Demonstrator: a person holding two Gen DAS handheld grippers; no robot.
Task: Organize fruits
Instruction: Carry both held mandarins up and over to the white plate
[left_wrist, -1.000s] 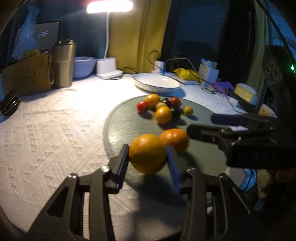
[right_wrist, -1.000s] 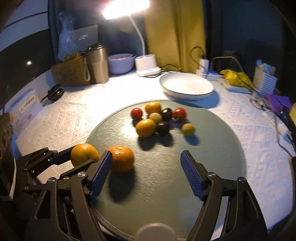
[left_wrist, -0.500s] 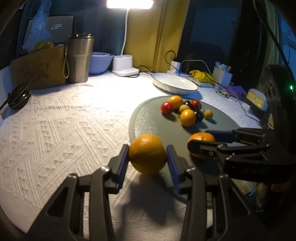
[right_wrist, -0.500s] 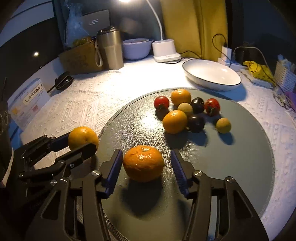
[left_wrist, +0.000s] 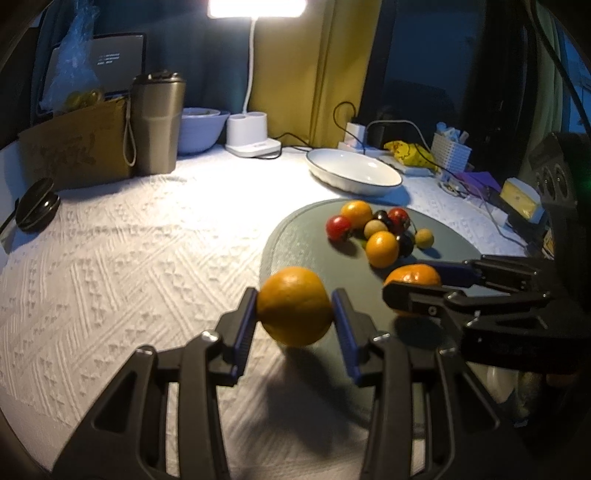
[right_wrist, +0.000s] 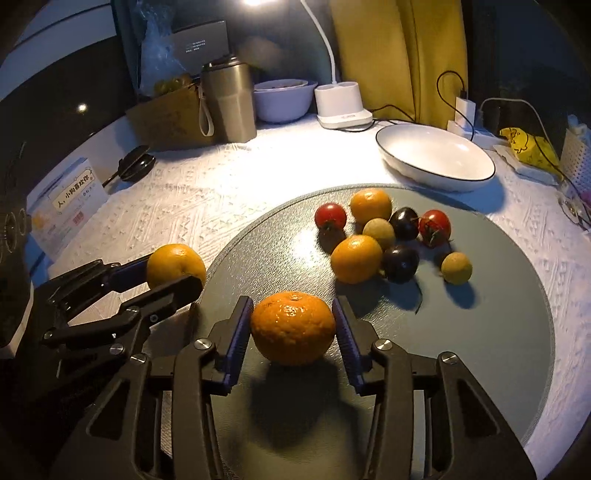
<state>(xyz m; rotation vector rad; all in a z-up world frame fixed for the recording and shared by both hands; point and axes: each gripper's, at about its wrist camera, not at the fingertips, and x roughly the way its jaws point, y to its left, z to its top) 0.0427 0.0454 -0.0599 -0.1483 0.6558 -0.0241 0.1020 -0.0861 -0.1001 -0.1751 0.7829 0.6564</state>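
Observation:
My left gripper is shut on a smooth orange and holds it in the air over the left edge of the round grey mat. The right gripper has its jaws closing on a dimpled tangerine that rests on the mat; both blue pads touch its sides. Further back on the mat lies a cluster of small fruits: two small oranges, red tomatoes, dark plums and pale round ones. In the left wrist view the right gripper comes in from the right.
A white oval dish sits behind the mat on the white patterned cloth. At the back stand a steel tumbler, a cardboard box, a bowl and a lamp base. Cables and a white basket crowd the back right.
The right gripper came forward over the tangerine and its jaws narrowed from wide open onto it. My left gripper carried the orange leftward to the mat's edge.

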